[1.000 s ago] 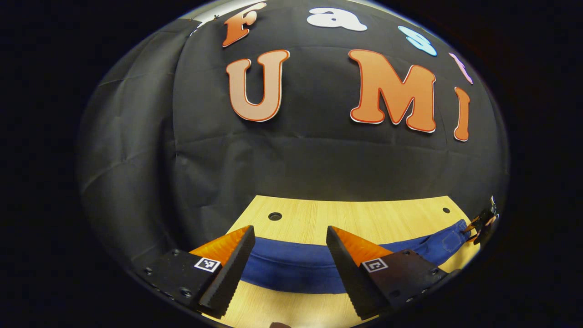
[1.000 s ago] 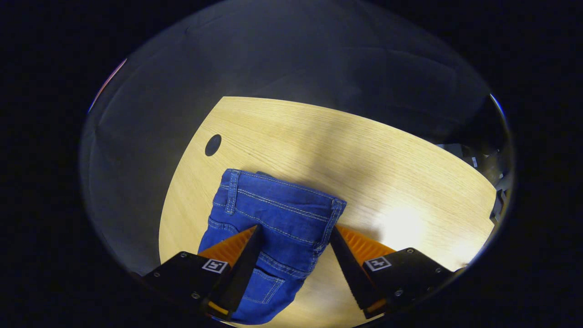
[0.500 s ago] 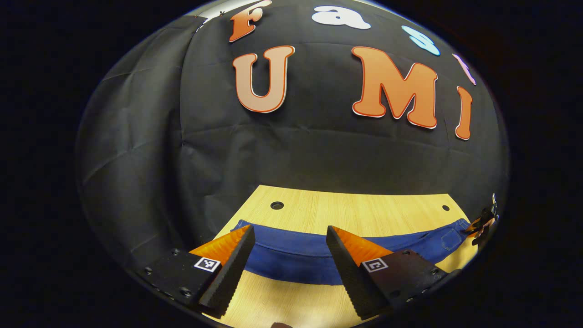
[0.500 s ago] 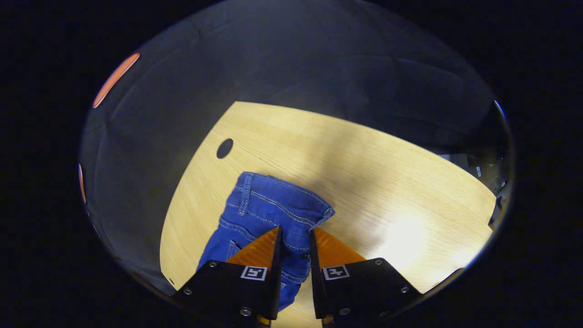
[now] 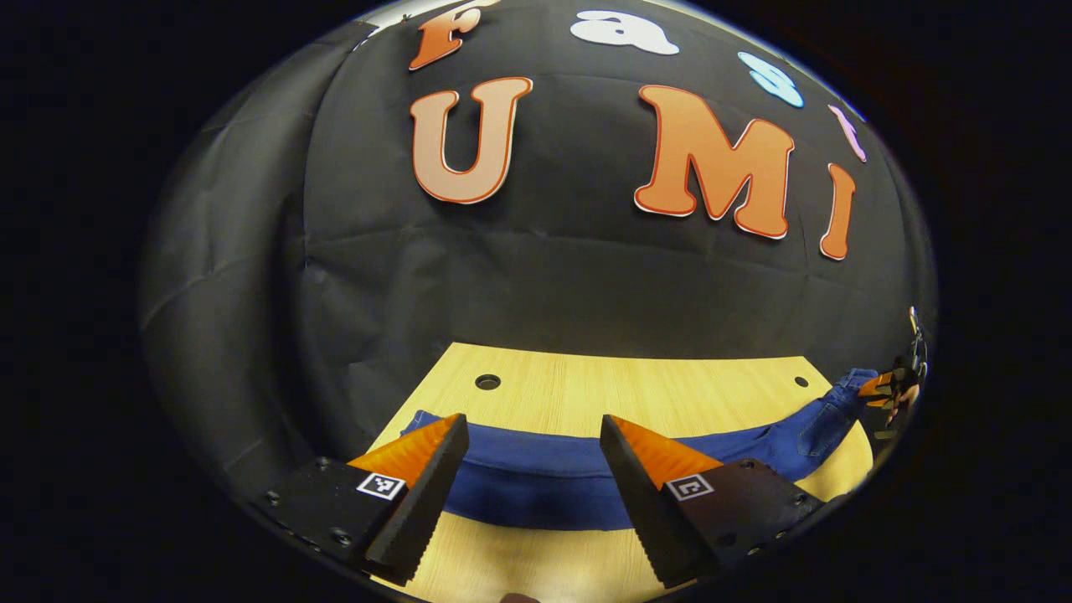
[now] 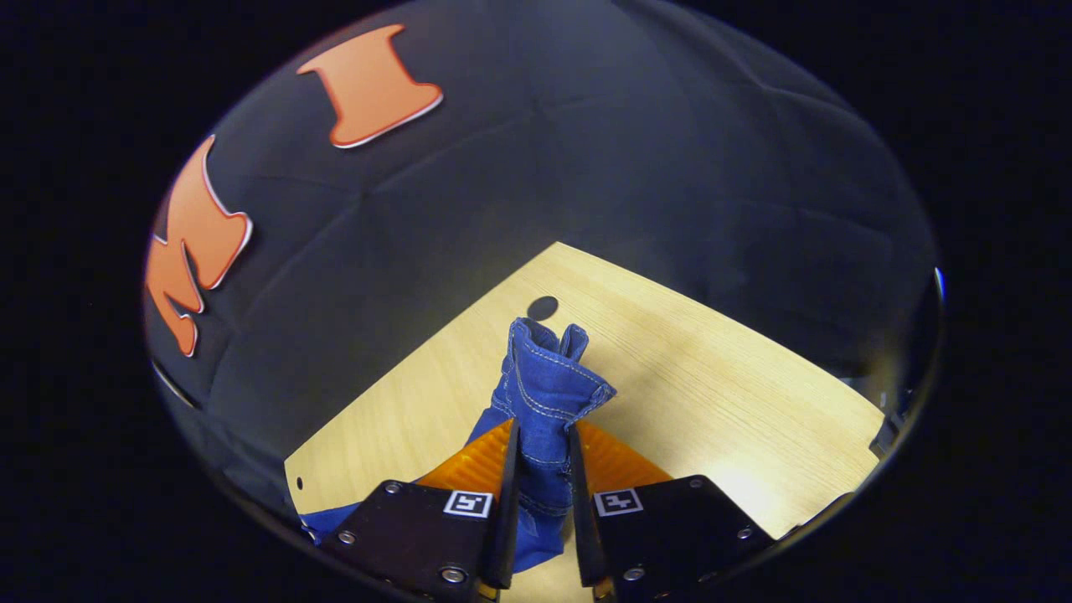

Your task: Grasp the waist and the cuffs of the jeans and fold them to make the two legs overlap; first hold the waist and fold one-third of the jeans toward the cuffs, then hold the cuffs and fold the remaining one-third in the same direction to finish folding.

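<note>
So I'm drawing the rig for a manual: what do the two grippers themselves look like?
Both look alike. The left gripper has two wedge-shaped orange fingers with black serrated inner pads, on black blocks with screws and small square black-and-white markers. The right gripper has the same orange fingers, black bodies, screws and markers.

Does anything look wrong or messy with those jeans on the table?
Nothing is damaged. The right claw pinches the jeans at the waist, bunching it up off the wooden table, while the open left claw grips nothing.
</note>
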Tool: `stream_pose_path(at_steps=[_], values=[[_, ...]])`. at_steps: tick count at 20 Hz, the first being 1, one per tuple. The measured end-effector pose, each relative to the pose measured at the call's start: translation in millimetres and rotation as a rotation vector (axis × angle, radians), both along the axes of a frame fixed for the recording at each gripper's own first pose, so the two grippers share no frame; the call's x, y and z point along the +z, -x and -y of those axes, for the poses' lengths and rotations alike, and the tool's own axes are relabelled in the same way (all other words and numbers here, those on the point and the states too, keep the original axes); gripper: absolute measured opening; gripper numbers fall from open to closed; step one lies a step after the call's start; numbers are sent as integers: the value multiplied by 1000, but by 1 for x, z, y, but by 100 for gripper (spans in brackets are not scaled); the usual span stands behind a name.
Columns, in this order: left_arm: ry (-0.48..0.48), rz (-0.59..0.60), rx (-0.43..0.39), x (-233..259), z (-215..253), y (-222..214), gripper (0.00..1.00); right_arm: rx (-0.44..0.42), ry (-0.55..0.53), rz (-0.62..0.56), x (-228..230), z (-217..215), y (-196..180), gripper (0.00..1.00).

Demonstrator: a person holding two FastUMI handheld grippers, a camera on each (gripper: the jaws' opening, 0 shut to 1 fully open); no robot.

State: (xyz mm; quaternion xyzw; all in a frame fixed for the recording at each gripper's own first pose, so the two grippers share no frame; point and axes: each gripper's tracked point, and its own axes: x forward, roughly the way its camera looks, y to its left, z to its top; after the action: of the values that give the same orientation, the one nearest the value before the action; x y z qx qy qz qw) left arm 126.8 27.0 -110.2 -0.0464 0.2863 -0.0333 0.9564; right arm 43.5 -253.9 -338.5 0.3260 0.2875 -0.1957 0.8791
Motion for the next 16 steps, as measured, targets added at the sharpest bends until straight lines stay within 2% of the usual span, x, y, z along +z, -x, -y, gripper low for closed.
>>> stream_pose_path(at_steps=[7,11,16], values=[[38,0,1,-7,-24,0,97,128,133,97,40,-27,3,30],[55,-7,29,-14,-50,3,97,220,178,143,41,-35,-1,30],[87,-55,101,-37,-93,8,98,379,166,194,36,-46,-11,30]])
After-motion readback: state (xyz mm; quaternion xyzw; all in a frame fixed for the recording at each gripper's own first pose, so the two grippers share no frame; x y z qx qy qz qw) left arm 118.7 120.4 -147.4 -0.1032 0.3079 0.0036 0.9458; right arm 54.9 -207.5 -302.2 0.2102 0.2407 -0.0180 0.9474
